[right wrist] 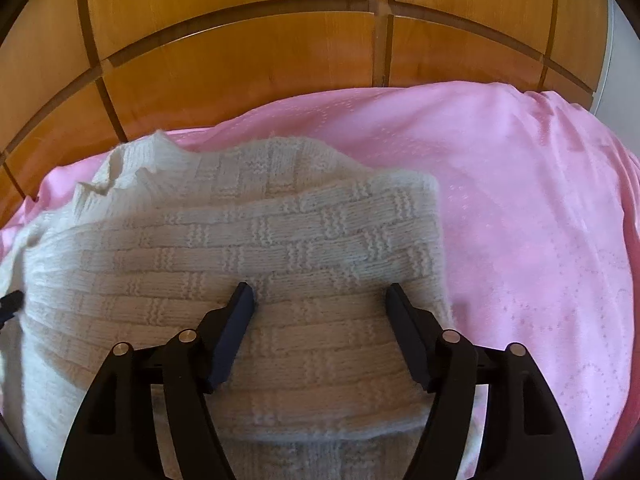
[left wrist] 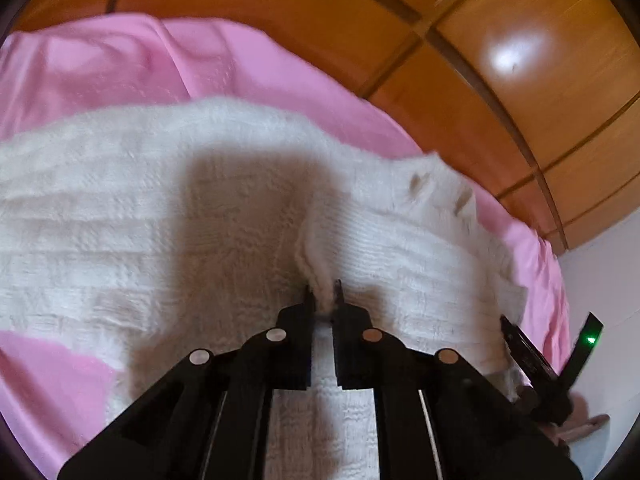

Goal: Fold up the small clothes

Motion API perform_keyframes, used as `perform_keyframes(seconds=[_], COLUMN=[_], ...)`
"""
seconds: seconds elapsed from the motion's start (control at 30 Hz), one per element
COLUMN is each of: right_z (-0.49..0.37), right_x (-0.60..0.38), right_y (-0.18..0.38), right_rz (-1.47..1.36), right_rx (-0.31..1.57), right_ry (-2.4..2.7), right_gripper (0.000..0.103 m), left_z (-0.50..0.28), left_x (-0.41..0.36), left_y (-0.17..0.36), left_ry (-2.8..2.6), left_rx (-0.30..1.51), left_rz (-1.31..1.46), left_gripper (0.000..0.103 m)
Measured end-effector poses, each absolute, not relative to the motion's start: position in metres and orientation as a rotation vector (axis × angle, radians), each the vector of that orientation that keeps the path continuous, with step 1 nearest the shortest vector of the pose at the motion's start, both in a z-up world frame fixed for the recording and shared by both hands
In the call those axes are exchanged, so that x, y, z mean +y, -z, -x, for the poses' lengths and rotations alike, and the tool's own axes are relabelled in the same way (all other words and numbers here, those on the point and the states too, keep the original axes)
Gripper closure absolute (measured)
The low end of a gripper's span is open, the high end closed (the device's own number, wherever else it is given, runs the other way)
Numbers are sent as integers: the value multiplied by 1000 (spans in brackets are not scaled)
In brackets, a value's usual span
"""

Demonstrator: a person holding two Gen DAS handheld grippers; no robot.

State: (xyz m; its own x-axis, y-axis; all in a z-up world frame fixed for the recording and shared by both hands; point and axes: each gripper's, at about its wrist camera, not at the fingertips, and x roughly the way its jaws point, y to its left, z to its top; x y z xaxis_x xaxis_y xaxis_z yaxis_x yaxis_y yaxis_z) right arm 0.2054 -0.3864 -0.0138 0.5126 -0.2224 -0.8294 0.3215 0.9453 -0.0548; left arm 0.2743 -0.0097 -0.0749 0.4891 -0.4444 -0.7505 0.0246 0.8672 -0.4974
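Black and hard-edged, the left gripper (left wrist: 323, 292) is filling the bottom of its own view, its jaws pressed together and pinching a raised ridge of a cream knitted garment (left wrist: 224, 216). That little fold of wool is standing up between the fingertips while the rest of the knit is lying flat around it. Round metal pins are glinting on the black linkage arms behind the jaws.

Seen from the right wrist, the right gripper (right wrist: 320, 294) is hovering over the same garment (right wrist: 248, 248) with its jaws standing wide apart, nothing between them; whether the tips are touching the wool is not clear. No earlier picture is given.

The garment is lying spread on a pink bedspread (right wrist: 540, 240), which is covering the whole surface beneath it. It is a soft, fuzzy hand-knit in a basket-weave pattern of alternating ribbed and smooth blocks. One layer is lying folded over another, giving a rounded edge near the right gripper. At the far side its border is looking wavy and ruffled. The bedspread is smooth and faintly sheeny, with a fine dotted pattern. Behind it, glossy orange-brown wooden panels (right wrist: 240, 60) divided by dark grooves are rising.
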Motion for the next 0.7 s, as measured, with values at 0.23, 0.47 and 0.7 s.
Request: perform_keyframes(seconds=[0.23,0.47,0.7], right_z=[-200,-199,-199], right_x=[-356,-348,-351], right_y=[7,26,27], right_rz=[-107,-65,-65], right_rx=[986,979,975], right_ry=[231,259,263], right_gripper=[23,15,14], left_z=[-268,-244,-183], left_x=[-1,16,119], left_y=[70,66,64], left_ry=[188,144,26], left_rx=[987,947,904], left_rz=[332,344,642], left_gripper=[92,61,55])
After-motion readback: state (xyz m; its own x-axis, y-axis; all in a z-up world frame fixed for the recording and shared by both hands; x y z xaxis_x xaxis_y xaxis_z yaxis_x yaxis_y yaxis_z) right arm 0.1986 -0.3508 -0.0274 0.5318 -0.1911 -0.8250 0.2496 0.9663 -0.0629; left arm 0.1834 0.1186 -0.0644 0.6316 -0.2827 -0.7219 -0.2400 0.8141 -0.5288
